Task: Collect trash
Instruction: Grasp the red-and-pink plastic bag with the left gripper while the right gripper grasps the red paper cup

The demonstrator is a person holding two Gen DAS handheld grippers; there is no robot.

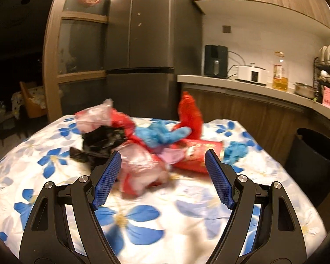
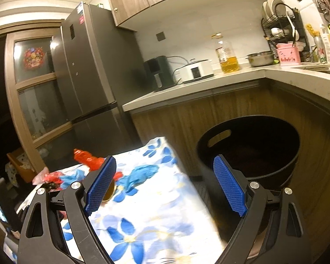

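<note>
While the left hand-held gripper (image 1: pixel 164 161) gapes, trash (image 1: pixel 143 140) lies just ahead.

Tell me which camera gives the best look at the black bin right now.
The right wrist view: the black bin sits almost whole ahead of the open right tongs, with rim, handle slot and dark interior visible. The left wrist view catches only part of it at the right edge, beside the table.
</note>
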